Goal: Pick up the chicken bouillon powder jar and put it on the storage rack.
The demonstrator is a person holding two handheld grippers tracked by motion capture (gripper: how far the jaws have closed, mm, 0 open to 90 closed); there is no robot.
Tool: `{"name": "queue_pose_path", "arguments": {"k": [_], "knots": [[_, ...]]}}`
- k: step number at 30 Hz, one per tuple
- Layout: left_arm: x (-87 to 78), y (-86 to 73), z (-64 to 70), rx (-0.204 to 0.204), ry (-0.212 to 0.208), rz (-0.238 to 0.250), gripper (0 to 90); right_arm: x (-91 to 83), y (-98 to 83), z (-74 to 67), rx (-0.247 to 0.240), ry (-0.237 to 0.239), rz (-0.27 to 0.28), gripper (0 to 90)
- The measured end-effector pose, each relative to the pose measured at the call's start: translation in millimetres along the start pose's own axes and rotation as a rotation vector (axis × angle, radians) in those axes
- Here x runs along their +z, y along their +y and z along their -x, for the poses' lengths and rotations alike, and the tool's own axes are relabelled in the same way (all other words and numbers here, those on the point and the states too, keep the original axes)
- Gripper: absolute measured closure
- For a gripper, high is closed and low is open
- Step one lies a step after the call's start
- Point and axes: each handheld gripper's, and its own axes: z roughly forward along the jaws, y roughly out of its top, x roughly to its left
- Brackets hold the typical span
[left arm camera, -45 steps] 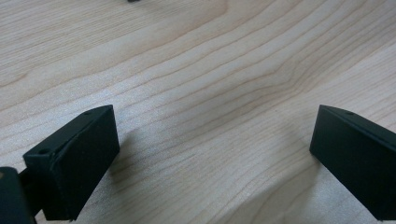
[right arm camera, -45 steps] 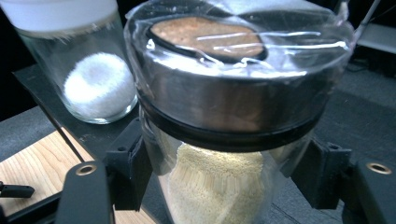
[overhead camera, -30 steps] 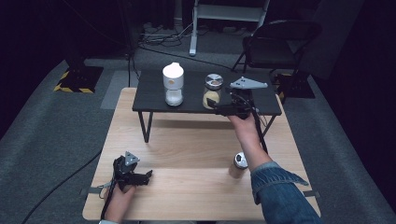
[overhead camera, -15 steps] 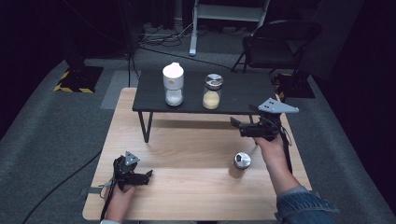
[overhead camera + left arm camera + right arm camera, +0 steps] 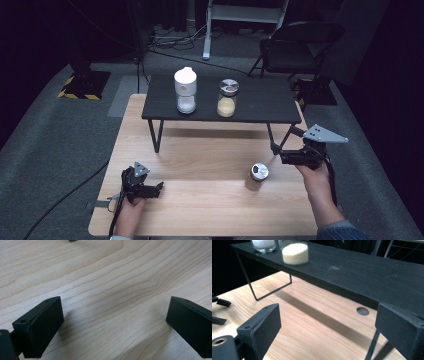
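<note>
Two handheld grippers here, both matte black. The right gripper (image 5: 276,149) carries a pale grey three-cornered plate on top, dotted with small dark holes, and a black cable trails off its body along the forearm. The left gripper (image 5: 159,187) is the same build, with a smaller-looking grey triangle on top and a black cable looping off behind the hand. Up close in the gripper views, each jaw is a chunky black block with a flat, slightly grainy pad face and a small screw hole near its top edge. A round brass-coloured fitting sits at the base of the right one. At the right wrist, a dark blue sleeve with fine pale stripes.
</note>
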Motion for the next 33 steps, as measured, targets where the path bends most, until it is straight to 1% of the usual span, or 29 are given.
{"name": "queue_pose_path", "arguments": {"k": [6,13,16,21,28,33], "knots": [[0.7,0.7,1.2,-0.008,0.006,0.0,0.9,-6.6,-16.1,3.1,-0.005,-0.016,-0.013,6.3],[1.4,1.2,2.4,-0.012,0.011,-0.001,0.3,-8.6,-37.4,4.5,-0.011,-0.028,-0.036,6.1],[1.4,1.1,2.4,-0.012,0.011,-0.001,0.3,-7.1,-47.9,4.3,-0.012,-0.028,-0.055,6.2],[1.4,1.2,2.4,-0.012,0.011,-0.001,0.3,-2.8,-67.0,5.0,0.008,-0.016,-0.087,6.2],[1.4,1.2,2.4,-0.012,0.011,-0.001,0.3,4.6,-92.5,6.3,0.032,-0.009,-0.161,6.1],[1.3,1.2,2.4,-0.012,0.011,-0.001,0.3,7.6,-107.4,6.5,0.035,-0.009,-0.2,5.7]]}}
